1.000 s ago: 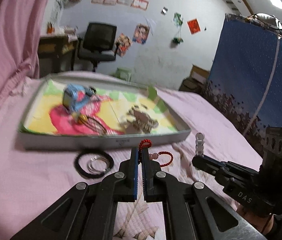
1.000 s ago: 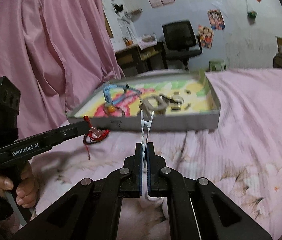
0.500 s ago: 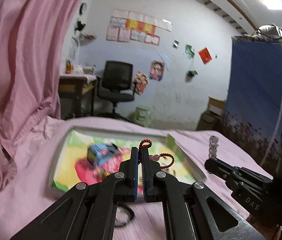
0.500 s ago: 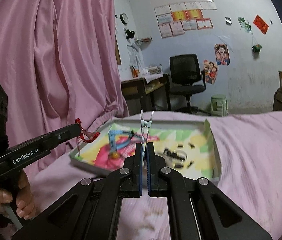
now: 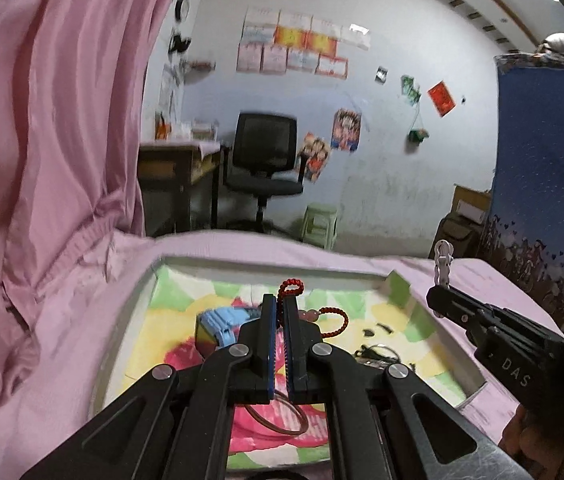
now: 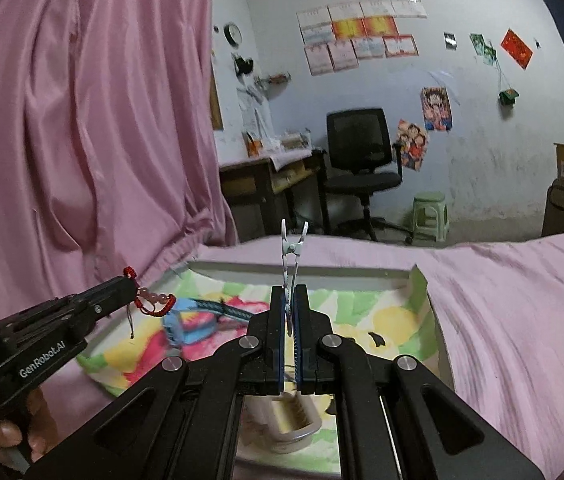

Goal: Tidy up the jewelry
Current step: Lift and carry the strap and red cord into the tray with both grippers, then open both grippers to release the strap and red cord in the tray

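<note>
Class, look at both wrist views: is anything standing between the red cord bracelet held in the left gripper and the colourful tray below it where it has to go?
Nothing visible blocks it. The red cord bracelet hangs from the shut left gripper over the tray. A blue item and a brown ring already lie inside, but bare floor remains.

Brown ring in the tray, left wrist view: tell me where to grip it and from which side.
Take the brown ring on its thin band, from above, one jaw inside the loop, one outside. It seems to lie flat on the tray floor, so a sideways approach would likely find no edge.
</note>
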### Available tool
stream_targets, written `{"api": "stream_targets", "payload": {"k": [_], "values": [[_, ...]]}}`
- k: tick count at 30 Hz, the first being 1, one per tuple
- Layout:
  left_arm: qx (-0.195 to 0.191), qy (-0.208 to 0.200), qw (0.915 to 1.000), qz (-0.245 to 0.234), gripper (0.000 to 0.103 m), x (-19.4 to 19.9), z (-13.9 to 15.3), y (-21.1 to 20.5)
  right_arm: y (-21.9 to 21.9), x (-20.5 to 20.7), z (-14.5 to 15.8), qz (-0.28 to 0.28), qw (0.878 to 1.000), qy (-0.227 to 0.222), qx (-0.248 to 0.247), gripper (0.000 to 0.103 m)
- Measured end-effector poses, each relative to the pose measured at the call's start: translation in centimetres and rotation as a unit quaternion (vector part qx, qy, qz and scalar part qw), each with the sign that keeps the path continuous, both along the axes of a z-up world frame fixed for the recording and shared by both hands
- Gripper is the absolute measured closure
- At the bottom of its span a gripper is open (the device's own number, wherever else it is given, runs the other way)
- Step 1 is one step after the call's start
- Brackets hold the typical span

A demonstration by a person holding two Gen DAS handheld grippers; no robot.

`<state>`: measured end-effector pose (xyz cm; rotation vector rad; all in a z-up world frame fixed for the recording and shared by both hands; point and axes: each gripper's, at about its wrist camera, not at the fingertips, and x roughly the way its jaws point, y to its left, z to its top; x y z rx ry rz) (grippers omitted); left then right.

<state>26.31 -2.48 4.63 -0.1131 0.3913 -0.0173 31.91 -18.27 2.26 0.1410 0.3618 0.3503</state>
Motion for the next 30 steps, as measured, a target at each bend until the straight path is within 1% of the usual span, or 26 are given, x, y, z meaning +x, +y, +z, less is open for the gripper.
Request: {"api": "stream_targets", "payload": {"k": [1,4,6,10,15,19,23,30], "values": [[-0.007,0.018,0.9998,-0.005,0.099,0.8,-0.4,0.2,0.1,0.6,-0.4,-0.001,1.000,0.010,-0.003,0.099],[-0.024,0.054,0.9982,-0.011,0.099,2.2,-1.4,0.6,0.1,1.9,-1.6,-0.008,0.999,0.042,-0.005,0.099],[-0.029,0.071,0.9969,-0.014,0.099,2.9,-2.1,0.8,0.1,2.7,-2.7,-0.015,0.998,0.066,-0.006,0.099],[-0.031,0.103,0.9939,-0.022,0.099,3.8,-3.2,0.6,-0.3,3.5,-4.6,-0.030,0.994,0.109,-0.007,0.099],[-0.030,0.143,0.9890,-0.026,0.099,4.8,-4.1,0.3,-0.7,4.3,-5.9,-0.038,0.988,0.148,-0.013,0.099],[-0.040,0.174,0.9836,-0.024,0.099,5.4,-4.9,0.6,-0.6,4.6,-6.6,-0.034,0.985,0.169,-0.021,0.099],[-0.054,0.201,0.9780,-0.022,0.099,6.1,-5.7,1.1,-0.5,4.9,-6.8,-0.032,0.984,0.177,-0.020,0.099],[-0.052,0.213,0.9753,-0.029,0.099,6.4,-6.0,1.0,-0.6,4.8,-7.1,-0.031,0.982,0.184,-0.018,0.099]]}}
